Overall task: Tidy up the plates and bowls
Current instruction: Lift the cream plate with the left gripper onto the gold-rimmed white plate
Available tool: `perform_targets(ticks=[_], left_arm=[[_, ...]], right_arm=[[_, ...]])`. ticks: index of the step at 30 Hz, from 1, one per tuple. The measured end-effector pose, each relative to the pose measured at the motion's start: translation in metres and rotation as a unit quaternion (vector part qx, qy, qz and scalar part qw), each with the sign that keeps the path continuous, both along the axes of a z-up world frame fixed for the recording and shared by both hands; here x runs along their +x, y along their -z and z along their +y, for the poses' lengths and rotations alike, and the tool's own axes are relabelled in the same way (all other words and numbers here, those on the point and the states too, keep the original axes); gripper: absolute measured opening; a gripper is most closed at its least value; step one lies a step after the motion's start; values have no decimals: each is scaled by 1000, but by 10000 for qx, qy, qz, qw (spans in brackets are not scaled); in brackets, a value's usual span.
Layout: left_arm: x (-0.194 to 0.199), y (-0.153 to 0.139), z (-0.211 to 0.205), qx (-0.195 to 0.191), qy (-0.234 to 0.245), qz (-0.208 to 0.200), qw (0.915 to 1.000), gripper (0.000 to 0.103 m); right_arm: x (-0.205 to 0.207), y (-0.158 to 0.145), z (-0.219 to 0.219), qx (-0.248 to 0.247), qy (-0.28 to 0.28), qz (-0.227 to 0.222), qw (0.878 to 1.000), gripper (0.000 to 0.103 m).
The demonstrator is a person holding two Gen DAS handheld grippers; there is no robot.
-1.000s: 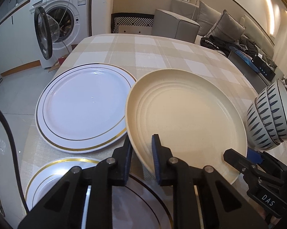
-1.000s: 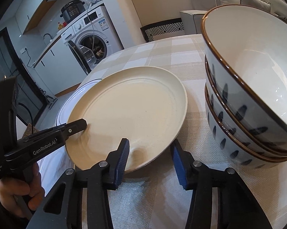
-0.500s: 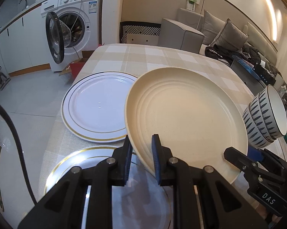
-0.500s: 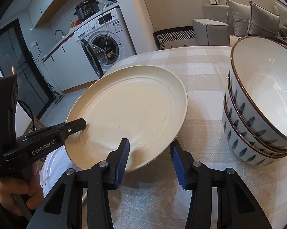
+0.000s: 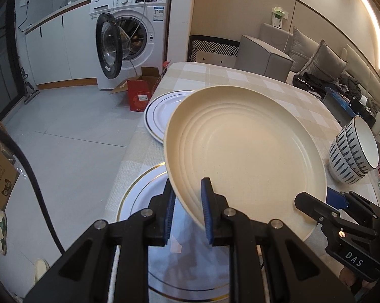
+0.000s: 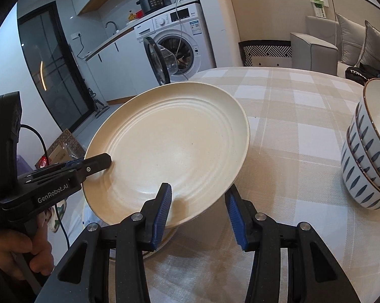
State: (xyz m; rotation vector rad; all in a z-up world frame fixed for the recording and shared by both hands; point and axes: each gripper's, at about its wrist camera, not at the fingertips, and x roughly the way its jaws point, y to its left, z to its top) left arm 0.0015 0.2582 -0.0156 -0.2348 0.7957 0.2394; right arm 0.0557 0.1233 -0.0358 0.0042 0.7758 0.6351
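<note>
Ridged plate [image 5: 245, 151] raised over table [image 5: 278, 88], above near gold-rimmed plate [image 5: 144, 192]. Second gold-rimmed plate [image 5: 162, 111] behind it, farther along left edge. Stacked bowls [image 5: 354, 151] to right, well apart. Washing machine [image 5: 134, 38] beyond table's far left; sofa [image 5: 316, 60] behind right.

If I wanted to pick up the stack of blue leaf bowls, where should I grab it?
Grab the top bowl's rim on the stack of bowls, coming from the near side, one finger inside, one outside. The round walls look too wide for the open right gripper; the rim is thin and exposed.
</note>
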Motion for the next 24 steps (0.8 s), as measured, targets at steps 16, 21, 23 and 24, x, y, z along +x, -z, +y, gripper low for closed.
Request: perform_targets(ticks=[16, 21, 23, 24], left_arm=[[-47, 28, 13, -112, -500, 233, 9984, 18], [-48, 35, 16, -121, -531, 297, 9981, 18], [-47, 38, 15, -123, -531, 342, 9979, 18], [-47, 39, 15, -130, -537, 355, 9978, 18]], right_arm=[[-32, 22, 31, -269, -592, 205, 9977, 45], [-32, 27, 35, -332, -653, 268, 9969, 46], [-31, 30, 35, -353, -667, 313, 9967, 45], [-31, 32, 36, -375, -675, 337, 9964, 45]])
